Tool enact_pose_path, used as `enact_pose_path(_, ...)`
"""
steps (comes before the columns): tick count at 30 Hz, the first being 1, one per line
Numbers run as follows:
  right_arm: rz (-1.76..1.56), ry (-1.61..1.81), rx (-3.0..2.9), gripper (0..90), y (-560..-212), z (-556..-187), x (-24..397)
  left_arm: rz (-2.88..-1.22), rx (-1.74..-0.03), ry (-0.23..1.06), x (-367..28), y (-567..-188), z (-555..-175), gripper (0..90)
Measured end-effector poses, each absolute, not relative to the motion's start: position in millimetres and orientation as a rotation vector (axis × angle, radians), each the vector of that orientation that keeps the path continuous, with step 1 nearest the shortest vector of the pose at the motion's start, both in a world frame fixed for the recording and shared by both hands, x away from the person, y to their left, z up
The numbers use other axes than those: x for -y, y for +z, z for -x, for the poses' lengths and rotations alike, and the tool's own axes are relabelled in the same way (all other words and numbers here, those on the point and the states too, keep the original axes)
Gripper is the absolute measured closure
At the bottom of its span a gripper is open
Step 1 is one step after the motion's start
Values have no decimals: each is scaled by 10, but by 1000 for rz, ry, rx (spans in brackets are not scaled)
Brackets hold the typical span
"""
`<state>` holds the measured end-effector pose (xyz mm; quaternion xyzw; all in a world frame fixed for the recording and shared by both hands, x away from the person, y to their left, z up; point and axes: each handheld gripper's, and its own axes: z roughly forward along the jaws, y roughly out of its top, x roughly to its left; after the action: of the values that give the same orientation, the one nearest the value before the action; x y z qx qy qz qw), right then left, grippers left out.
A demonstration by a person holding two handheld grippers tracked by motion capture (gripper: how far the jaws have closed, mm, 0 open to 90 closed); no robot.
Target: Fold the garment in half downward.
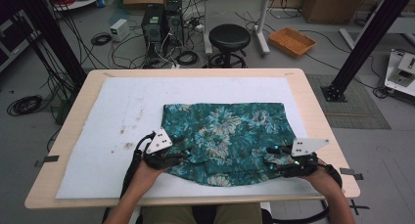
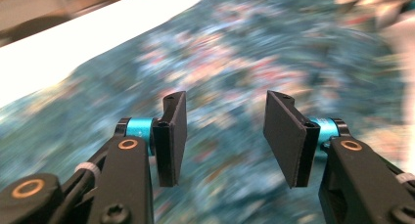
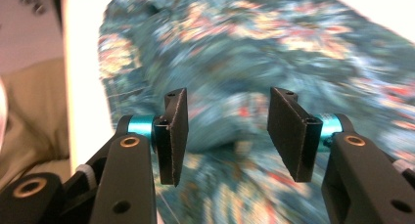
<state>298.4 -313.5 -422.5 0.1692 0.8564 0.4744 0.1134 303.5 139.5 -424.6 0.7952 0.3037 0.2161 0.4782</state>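
High view: a teal floral cloth lies folded on the white mat that covers the counter, toward the person's side and a little right of centre. Its far edge runs straight, while the near edge sags in a loose curve with a doubled band along it, which reads as a fold just laid toward the person.

The left tool sits at the cloth's near left corner and the right tool at its near right corner, one at each end of that near edge, a placing that suits handling a wide piece of fabric evenly. In the left gripper view, the left tool has its pads apart with blurred cloth beyond them, nothing pinched. In the right gripper view, the right tool also stands apart, above a raised ridge of fabric.

Behind the counter stand a black stool and an orange basket on the floor.
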Motion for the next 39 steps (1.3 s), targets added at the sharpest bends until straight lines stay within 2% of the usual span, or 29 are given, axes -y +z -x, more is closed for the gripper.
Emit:
enact_pose_path(3, -569, 1421, -2439, 509, -4200, -2987, 3297, -1964, -905, 555, -1506, -4303, -3092, 513)
enact_pose_path(5, -707, 1394, -2350, 509, -4204, -2997, 3392, -1970, -954, 563, -1557, -4339, -3103, 514)
enact_pose_path(8, -948, 1254, -2245, 531, -4251, -3044, 3498, -2007, -981, 548, -1574, -4386, -3092, 531)
enact_pose_path(11, -1058, 1127, -2227, 595, -4325, -3063, 3537, -2066, -998, 557, -1561, -4437, -3075, 569)
enact_pose_path(15, -1168, 1018, -2223, 611, -4428, -3114, 3540, -2086, -1018, 545, -1562, -4491, -3066, 609)
enact_pose_path(17, -1192, 959, -2239, 633, -4477, -3133, 3520, -2077, -1024, 538, -1565, -4492, -3060, 645)
enact_pose_path(19, -1197, 957, -2234, 676, -4489, -3136, 3513, -2079, -1017, 541, -1567, -4495, -3044, 740)
enact_pose_path(21, -1207, 955, -2238, 767, -4483, -3130, 3502, -2082, -1007, 552, -1567, -4499, -3025, 843)
enact_pose_path(23, -1208, 945, -2245, 856, -4474, -3118, 3487, -2082, -1010, 544, -1573, -4492, -3011, 867)
enact_pose_path(35, -1225, 1005, -2298, 884, -4246, -2951, 3598, -2036, -1005, 468, -1732, -4420, -2845, 865)
enact_pose_path(36, -1235, 1004, -2315, 883, -4253, -2948, 3609, -2031, -1012, 471, -1731, -4426, -2839, 848)
enact_pose_path(39, -1270, 987, -2359, 866, -4297, -2954, 3607, -2005, -1018, 479, -1743, -4411, -2841, 705)
